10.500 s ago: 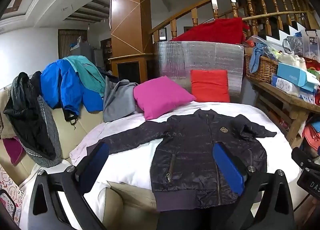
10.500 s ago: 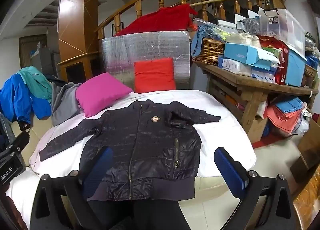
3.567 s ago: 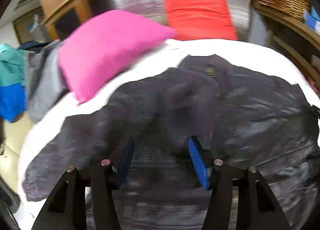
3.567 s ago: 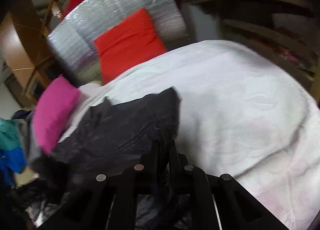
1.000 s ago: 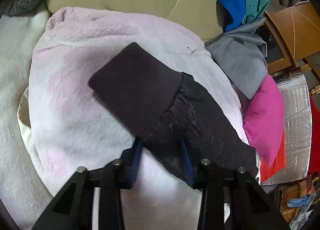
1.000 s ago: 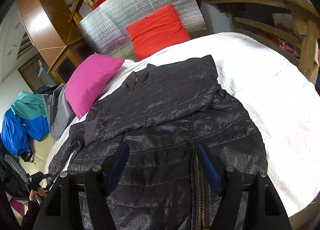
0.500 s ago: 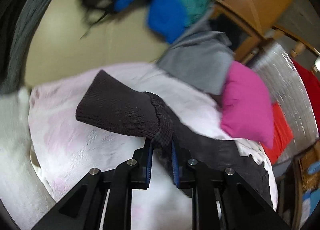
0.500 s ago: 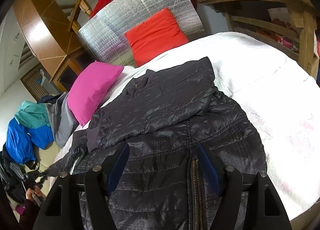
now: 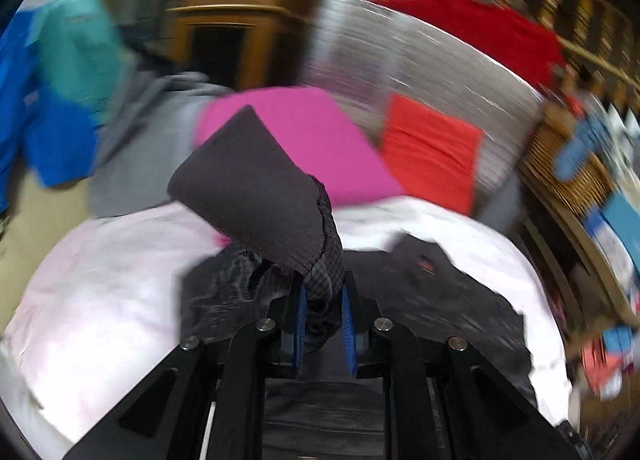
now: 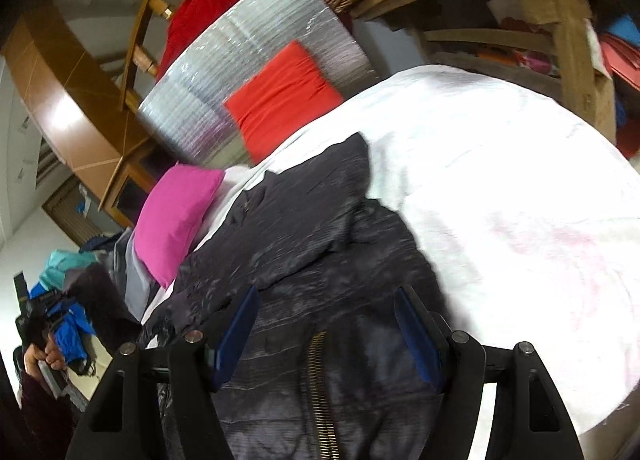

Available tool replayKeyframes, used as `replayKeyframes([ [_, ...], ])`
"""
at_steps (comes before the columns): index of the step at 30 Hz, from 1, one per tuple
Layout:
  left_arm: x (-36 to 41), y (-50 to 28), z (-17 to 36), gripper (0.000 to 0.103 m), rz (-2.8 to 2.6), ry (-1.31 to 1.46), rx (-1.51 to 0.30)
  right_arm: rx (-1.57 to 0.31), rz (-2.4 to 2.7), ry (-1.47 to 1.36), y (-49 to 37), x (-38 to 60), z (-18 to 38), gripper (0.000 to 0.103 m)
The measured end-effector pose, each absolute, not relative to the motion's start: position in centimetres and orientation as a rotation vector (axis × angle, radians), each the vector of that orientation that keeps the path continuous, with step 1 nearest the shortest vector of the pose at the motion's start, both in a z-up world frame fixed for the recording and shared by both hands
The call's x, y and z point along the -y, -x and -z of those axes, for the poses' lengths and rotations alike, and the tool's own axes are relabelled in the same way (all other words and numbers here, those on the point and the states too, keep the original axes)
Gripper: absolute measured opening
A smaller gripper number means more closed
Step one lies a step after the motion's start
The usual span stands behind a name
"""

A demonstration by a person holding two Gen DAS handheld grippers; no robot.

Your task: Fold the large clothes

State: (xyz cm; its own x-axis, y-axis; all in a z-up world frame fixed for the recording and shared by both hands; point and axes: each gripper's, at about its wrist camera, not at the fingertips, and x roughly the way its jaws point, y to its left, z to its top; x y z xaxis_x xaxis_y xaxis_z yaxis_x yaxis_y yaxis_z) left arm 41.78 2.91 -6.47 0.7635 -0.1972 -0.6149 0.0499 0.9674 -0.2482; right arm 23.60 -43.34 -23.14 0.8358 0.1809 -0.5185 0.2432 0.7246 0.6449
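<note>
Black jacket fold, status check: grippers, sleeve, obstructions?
Left gripper shut on sleeve cuff, raised above black jacket. Right gripper open above the zipper, holding nothing. Pink pillow beside the jacket; nothing blocking.

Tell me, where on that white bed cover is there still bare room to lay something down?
The widest bare patch of the white cover lies right of the black jacket, toward the wooden table. Another shows left of the jacket, below the grey garment. The far edge is crowded: pink pillow and red cushion. The jacket fills the middle.
</note>
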Motion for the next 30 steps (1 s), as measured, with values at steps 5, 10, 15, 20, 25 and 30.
replayKeyframes([
  [5,7.8,-42.7,8.0,0.016,0.295,0.113,-0.753,-0.589,0.071,-0.803,-22.4,45.6,23.8,0.074],
  [10,15.2,-42.3,11.2,0.016,0.407,0.07,-0.835,-0.584,0.091,-0.829,-21.7,47.1,24.2,0.074],
  [15,19.3,-40.9,14.6,0.016,0.474,0.046,-0.927,-0.599,0.088,-0.835,-22.0,47.1,24.7,0.074],
  [20,18.1,-40.1,15.1,0.032,0.538,0.065,-0.962,-0.622,0.062,-0.833,-22.8,46.4,24.9,0.074],
  [25,13.7,-39.6,11.6,0.067,0.58,0.114,-0.852,-0.655,-0.037,-0.835,-25.6,44.8,23.9,0.074],
  [30,7.3,-41.2,10.6,0.069,0.444,0.137,-0.795,-0.686,-0.143,-0.831,-30.0,42.0,22.7,0.075],
])
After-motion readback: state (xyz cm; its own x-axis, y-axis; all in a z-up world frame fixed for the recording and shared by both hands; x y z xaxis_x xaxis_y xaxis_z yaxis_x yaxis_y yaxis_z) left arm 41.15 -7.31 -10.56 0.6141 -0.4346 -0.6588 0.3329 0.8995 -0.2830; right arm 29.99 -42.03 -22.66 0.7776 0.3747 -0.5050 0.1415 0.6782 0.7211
